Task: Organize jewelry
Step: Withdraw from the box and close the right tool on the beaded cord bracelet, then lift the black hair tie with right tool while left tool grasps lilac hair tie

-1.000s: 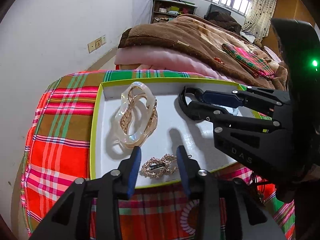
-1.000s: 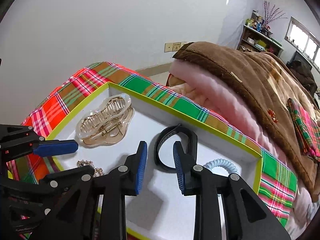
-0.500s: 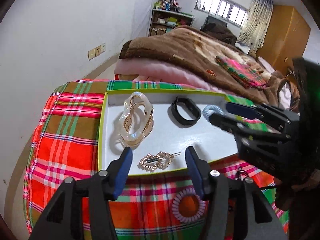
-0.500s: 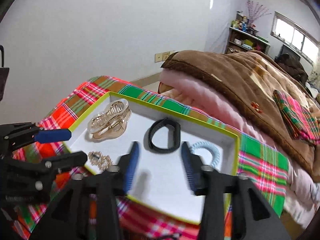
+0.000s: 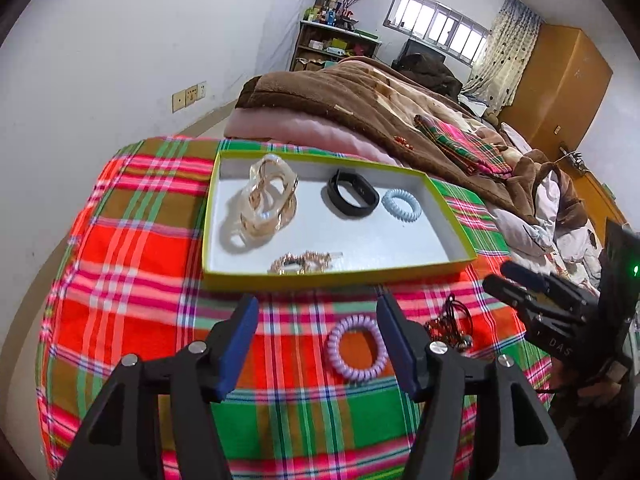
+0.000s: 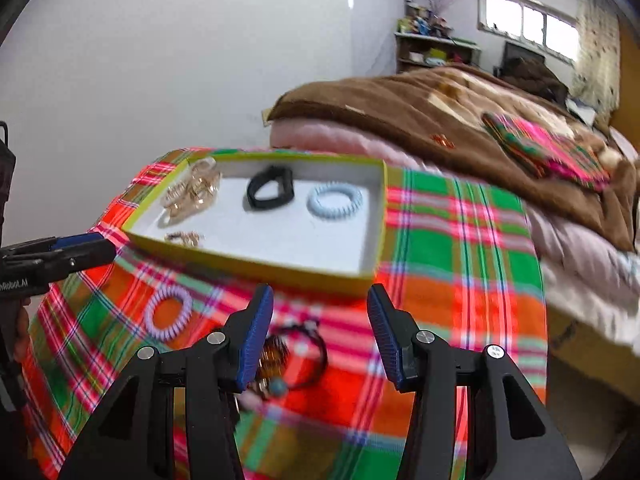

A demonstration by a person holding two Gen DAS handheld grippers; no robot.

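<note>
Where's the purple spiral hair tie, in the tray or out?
Out. The purple spiral hair tie lies on the plaid cloth, in front of the tray.

Both wrist views angled down, near, sharing the tray (image 5: 352, 276), plaid cloth (image 6: 460, 248)

Purple coil tie (image 5: 356, 347) outside tray (image 5: 332, 278)

surface: plaid cloth (image 5: 132, 280) | on it: green-rimmed tray (image 5: 336, 278); purple coil hair tie (image 5: 356, 347); dark beaded cord (image 5: 448, 326)
</note>
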